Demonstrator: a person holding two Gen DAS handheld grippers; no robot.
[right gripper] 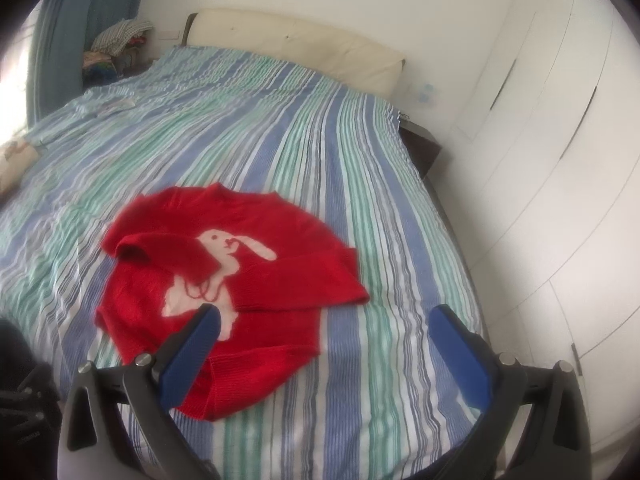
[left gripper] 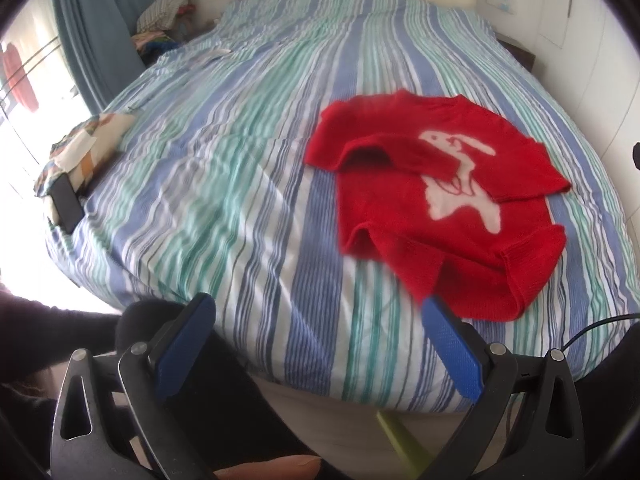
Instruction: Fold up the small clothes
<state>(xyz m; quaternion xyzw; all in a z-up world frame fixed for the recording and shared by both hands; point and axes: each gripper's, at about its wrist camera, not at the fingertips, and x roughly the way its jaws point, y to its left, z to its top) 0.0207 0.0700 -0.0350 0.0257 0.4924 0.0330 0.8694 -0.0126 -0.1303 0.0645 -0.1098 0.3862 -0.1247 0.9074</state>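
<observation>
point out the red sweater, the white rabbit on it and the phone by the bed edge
red sweater (right gripper: 280, 272), right wrist view, on its right sleeve
white rabbit (left gripper: 452, 196), left wrist view, on the rabbit's body
phone (left gripper: 66, 204), left wrist view, on its dark face

Striped bed (right gripper: 320, 152), white wardrobe (right gripper: 560, 160)

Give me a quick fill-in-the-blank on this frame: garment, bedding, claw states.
1. The red sweater bears a white ____ motif.
2. It lies on a ____ bedspread of blue, green and white.
3. Both the left claw and right claw are ____, holding nothing.
4. One ____ is folded across the sweater's chest.

Missing words: rabbit; striped; open; sleeve
</observation>
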